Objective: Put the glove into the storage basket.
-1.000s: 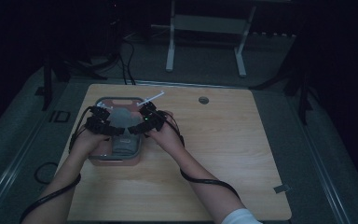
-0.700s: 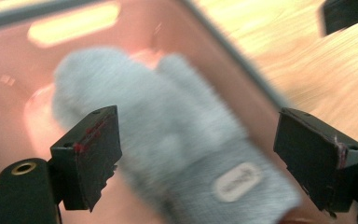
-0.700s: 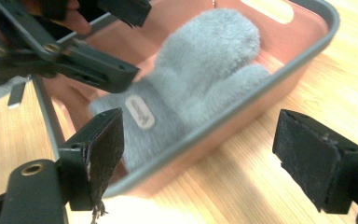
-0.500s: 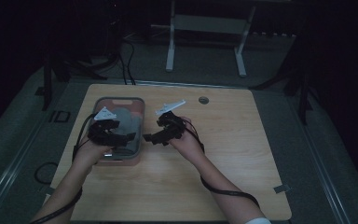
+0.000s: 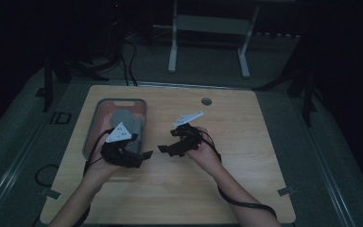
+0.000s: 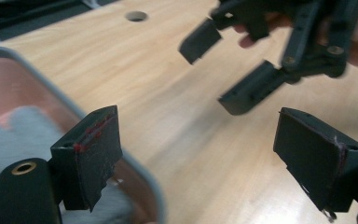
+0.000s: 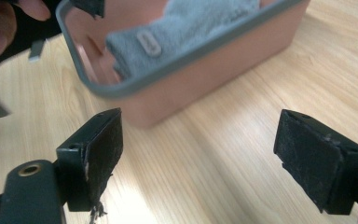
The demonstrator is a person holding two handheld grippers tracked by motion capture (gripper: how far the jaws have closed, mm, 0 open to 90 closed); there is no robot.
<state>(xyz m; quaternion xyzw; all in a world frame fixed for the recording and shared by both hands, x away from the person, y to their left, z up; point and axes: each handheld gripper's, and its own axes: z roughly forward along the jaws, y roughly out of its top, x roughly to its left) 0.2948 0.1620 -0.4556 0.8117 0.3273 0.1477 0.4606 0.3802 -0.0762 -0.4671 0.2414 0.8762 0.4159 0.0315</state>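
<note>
Dim floor surrounds the wooden tabletop, where a pink bin holding a grey cloth sits just under the left gripper, nearer than the right gripper beside it; both spread wide, empty.

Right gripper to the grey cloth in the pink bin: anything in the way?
Only the bin's own near wall. The right gripper, jaws open, is over bare table facing that wall, and the grey cloth lies inside, behind the grey rim. Nothing lies on the wood between them.
</note>
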